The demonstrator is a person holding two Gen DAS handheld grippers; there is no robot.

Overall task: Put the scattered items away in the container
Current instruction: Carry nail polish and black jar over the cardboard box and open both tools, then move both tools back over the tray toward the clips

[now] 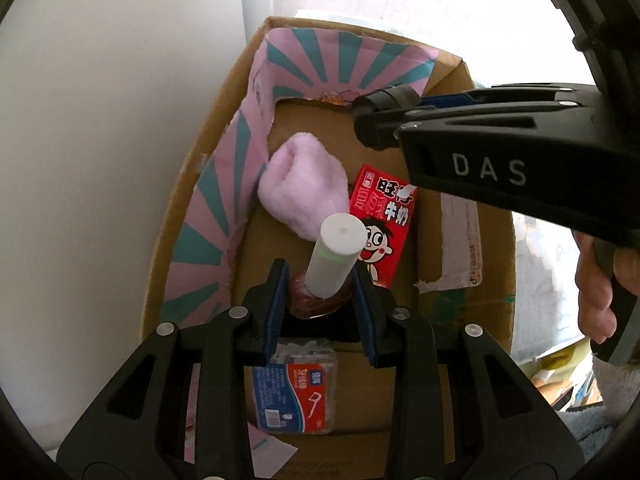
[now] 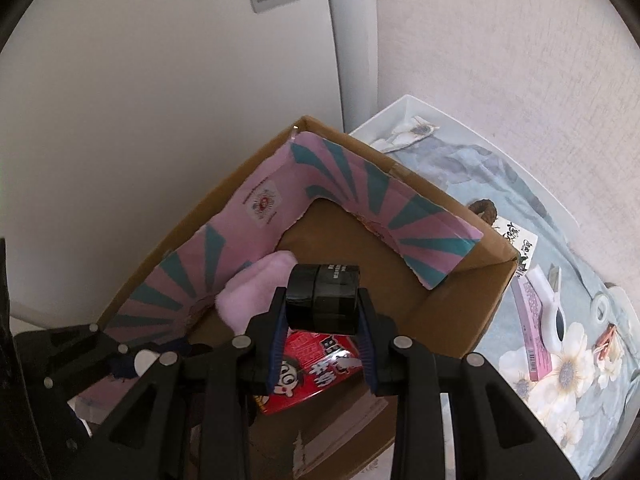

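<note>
1. Two views, left wrist first: the left hand-held gripper [image 1: 320, 284] points down into a cardboard box [image 1: 452, 320] and is closed on a small bottle [image 1: 334, 260] with a white cap and a dark reddish body; both pads press on the body.
2. Inside the box, on its floor, lie a pink plush item [image 1: 298, 184] against the pink-and-teal liner [image 1: 240, 160], a red milk carton [image 1: 384, 216] just beside it, and a floss-pick pack [image 1: 294, 398] under the gripper.
3. The bottle hangs above the box floor, over the edge of the carton and the plush item.
4. The right hand-held gripper [image 1: 372, 120] reaches in from the right over the box, with a hand [image 1: 596, 276] on its grip; what it carries is hard to make out from here.
5. Right wrist view: the right hand-held gripper [image 2: 323, 308] is closed partway on a black tape roll [image 2: 323, 296], which is clamped between its pads above the open box [image 2: 460, 280].
6. Below it lie the carton [image 2: 308, 368] and the plush item [image 2: 256, 284], near the liner [image 2: 224, 248].
7. The left hand-held gripper [image 2: 132, 360] shows at the lower left, inside the box.
8. Right of the box, a floral cloth [image 2: 500, 208] carries a pink box [image 2: 536, 328], a white cup-like item [image 2: 554, 326] and small bits well apart from the box.
</note>
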